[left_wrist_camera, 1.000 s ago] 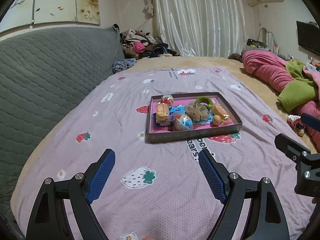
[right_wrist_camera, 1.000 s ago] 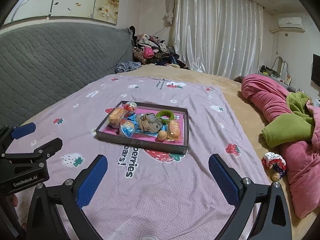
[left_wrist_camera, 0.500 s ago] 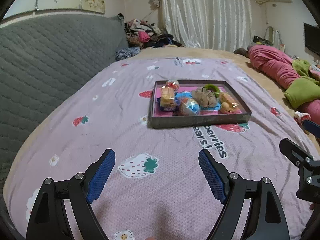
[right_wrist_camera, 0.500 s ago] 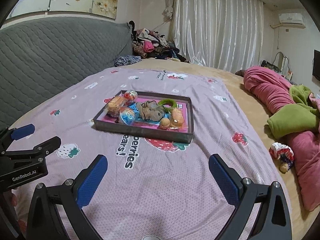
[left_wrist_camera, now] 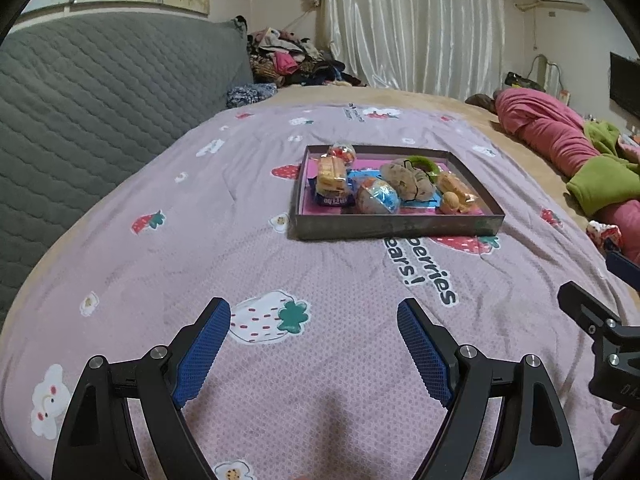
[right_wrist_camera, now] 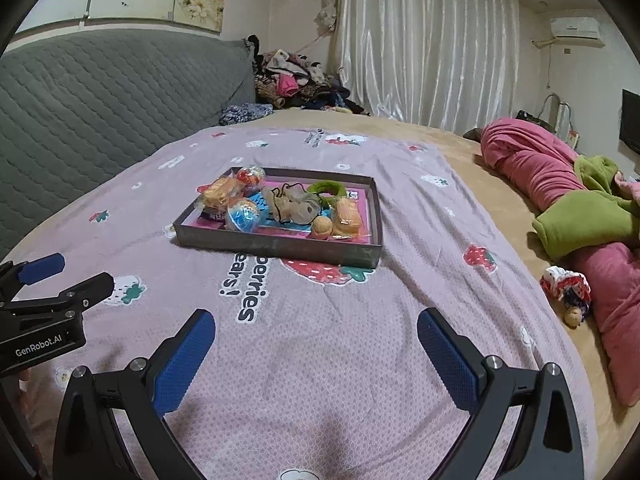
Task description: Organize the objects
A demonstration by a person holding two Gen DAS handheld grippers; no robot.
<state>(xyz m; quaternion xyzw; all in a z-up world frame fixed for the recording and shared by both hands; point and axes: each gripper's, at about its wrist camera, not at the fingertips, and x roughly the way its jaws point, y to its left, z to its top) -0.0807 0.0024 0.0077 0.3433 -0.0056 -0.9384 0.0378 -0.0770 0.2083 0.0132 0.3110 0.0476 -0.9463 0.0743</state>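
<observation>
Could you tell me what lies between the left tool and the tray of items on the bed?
Only bare pink blanket with printed strawberries and lettering lies between the open left tool and the tray; no objects. The left wrist view shows it.

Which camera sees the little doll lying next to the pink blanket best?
The right wrist camera. It shows the whole little doll on the tan bedding beside the pink blanket. The left wrist camera catches only a bit of it at the far right edge, so its shape is hard to tell.
</observation>
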